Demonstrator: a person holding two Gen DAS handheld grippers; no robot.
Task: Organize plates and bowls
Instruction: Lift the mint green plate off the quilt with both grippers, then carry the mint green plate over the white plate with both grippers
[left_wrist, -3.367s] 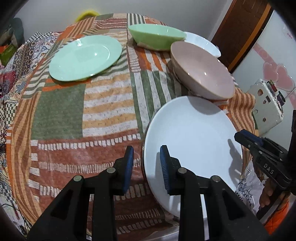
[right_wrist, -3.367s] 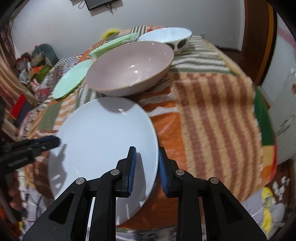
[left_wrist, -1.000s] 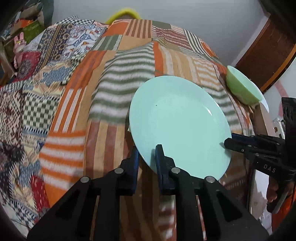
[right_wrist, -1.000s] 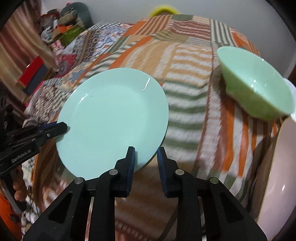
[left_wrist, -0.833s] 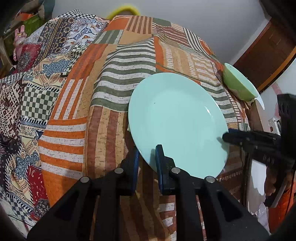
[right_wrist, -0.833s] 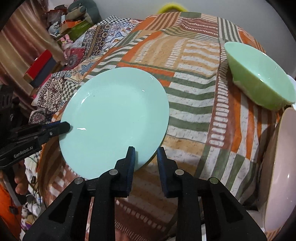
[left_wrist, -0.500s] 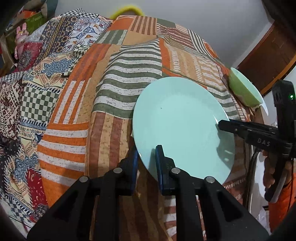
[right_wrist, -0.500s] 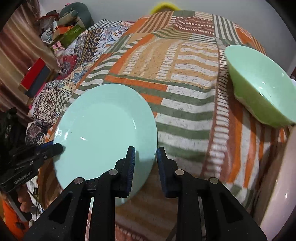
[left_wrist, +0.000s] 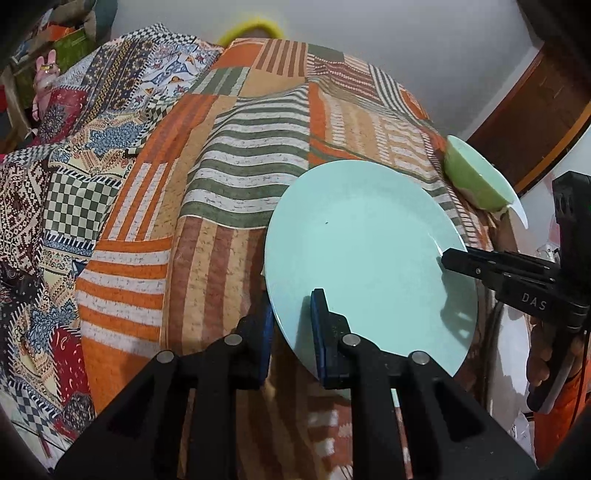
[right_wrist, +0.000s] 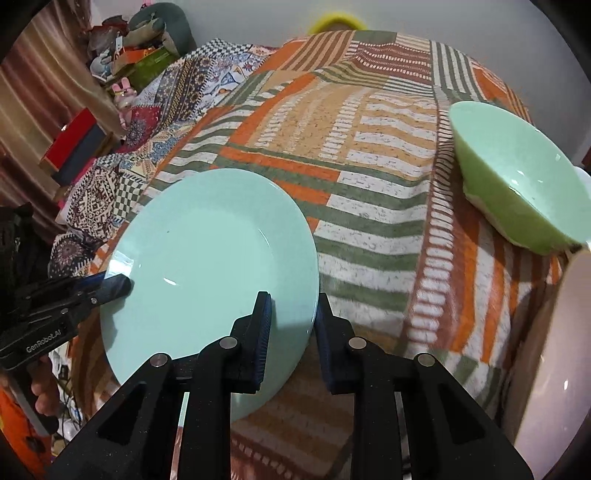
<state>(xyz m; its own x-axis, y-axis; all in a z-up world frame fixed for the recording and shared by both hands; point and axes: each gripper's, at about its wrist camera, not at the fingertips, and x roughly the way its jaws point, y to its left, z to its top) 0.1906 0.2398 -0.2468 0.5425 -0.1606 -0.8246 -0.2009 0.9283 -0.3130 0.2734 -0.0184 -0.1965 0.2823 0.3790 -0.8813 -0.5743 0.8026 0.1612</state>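
Lifted since earlier, mint plate (left_wrist: 369, 251); underside hidden.

White wall (left_wrist: 406, 44) — brown door (left_wrist: 528, 122)

mint plate (left_wrist: 365, 243), green bowl (right_wrist: 517, 184), orange-and-green striped patchwork cloth (left_wrist: 229, 177)

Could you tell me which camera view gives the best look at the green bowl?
The right wrist view: the green bowl shows its whole inside and outer wall. In the left wrist view, it sits small near the right edge, seen mostly from outside.
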